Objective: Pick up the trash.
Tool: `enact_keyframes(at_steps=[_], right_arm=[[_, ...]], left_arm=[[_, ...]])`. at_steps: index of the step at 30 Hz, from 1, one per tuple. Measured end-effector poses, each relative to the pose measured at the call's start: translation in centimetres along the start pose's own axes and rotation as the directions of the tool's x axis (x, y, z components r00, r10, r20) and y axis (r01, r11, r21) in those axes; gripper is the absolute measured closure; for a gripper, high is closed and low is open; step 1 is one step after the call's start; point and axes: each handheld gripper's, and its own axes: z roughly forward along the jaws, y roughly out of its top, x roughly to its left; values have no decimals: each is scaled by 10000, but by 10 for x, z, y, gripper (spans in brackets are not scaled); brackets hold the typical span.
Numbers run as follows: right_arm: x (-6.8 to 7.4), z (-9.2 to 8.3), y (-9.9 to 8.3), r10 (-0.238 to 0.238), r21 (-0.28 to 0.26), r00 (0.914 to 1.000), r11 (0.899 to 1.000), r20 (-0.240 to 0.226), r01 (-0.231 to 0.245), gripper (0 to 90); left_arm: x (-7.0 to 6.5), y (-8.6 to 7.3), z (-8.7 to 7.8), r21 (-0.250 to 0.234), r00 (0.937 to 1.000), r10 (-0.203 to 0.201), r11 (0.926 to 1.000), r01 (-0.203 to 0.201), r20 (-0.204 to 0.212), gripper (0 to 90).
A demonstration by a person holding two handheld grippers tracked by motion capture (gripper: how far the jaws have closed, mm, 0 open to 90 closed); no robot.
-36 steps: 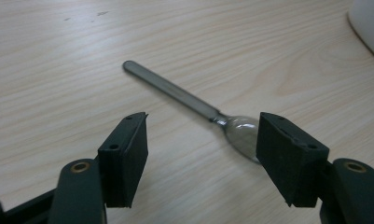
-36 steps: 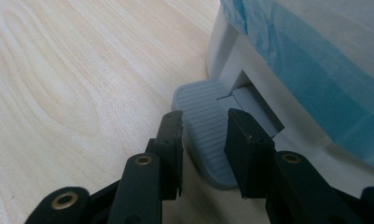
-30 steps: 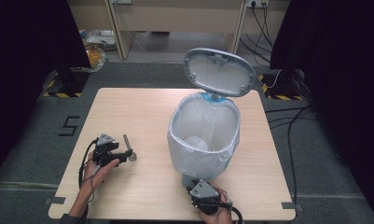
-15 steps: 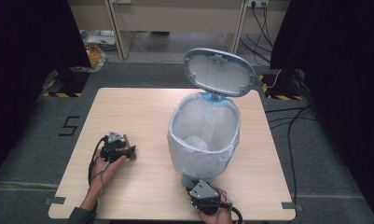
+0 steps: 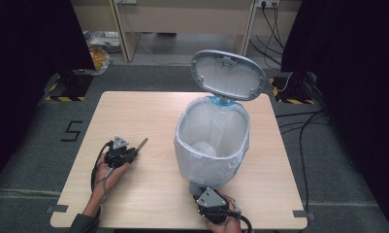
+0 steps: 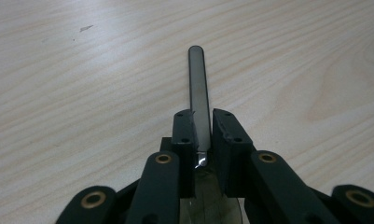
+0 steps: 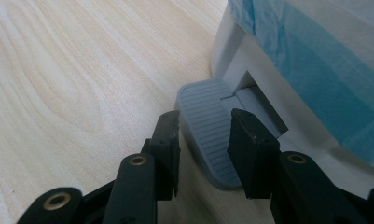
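Observation:
A flat dark metal bar (image 6: 197,74) lies low over the wooden table (image 5: 148,111), pointing away from my left gripper (image 6: 203,126). Its near end sits between the jaws, which have just been closing and are now shut on it. In the high view this gripper (image 5: 133,151) is at the table's front left, and the bar (image 5: 141,144) sticks out to the upper right. My right gripper (image 7: 205,126) is over the grey ribbed pedal (image 7: 198,98) of a white bin (image 5: 180,141). Its jaws, a little apart, have just been opening. The bin's lid (image 5: 227,75) stands up.
The bin holds a pale blue liner (image 7: 315,60) with crumpled white stuff at the bottom. It stands right of the table's middle, close to my right gripper (image 5: 201,193). Bare wood lies between the two hands. Cables run over the floor at the right.
The left hand shifted slightly and its jaws closed on the metal bar, which now points to the upper right. The right gripper stayed at the pedal and the lid stayed up.

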Motion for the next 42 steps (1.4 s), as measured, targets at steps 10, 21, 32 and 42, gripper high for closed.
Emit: enact_keyframes(at_steps=[10, 21, 32, 42], right_arm=[[0, 0, 0, -53, 16, 10000, 10000, -4, 53, 631], [1, 0, 0, -96, 31, 9999, 9999, 48, 96, 632], [0, 0, 0, -58, 22, 10000, 10000, 34, 58, 632], [0, 0, 0, -76, -20, 10000, 10000, -24, 76, 631]], left_arm=[[4, 2, -2, -67, 9998, 184, 9998, -184, -57, 798], [8, 17, -30, -714, 9980, -45, 9974, 90, 632, 798], [1, 34, -48, -1113, 9958, 246, 9937, -146, 886, 797], [-5, 55, -71, -1303, 9844, 301, 9915, -74, 1734, 797]])
